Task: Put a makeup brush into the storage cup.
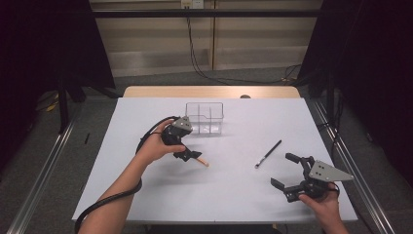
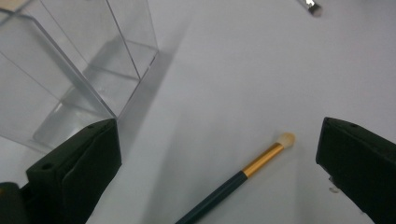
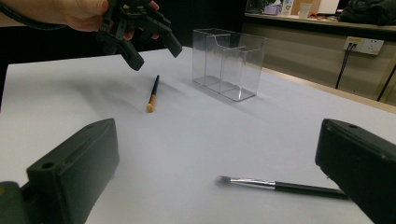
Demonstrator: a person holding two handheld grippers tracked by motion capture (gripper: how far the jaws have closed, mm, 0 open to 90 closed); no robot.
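Observation:
A dark-handled makeup brush point(image 1: 200, 160) with a gold ferrule and cream tip lies on the white table point(image 1: 224, 195). My left gripper point(image 1: 187, 155) hovers open just above its handle end; the brush point(image 2: 243, 175) lies between the jaws and the gripper point(image 3: 156, 56) holds nothing. A second black brush point(image 1: 269, 153) with a silver ferrule lies at centre right. My right gripper point(image 1: 281, 169) stands open near the front right, just short of that brush point(image 3: 285, 185), which lies across in front of its jaws. A clear divided organizer point(image 1: 204, 118) stands behind the left gripper.
The organizer point(image 2: 84, 70) stands close on the left in the left gripper view, its compartments empty. The table's front edge runs just below the right hand. A cable point(image 1: 104, 200) trails from the left gripper along the forearm. Black curtains and metal rails flank the table.

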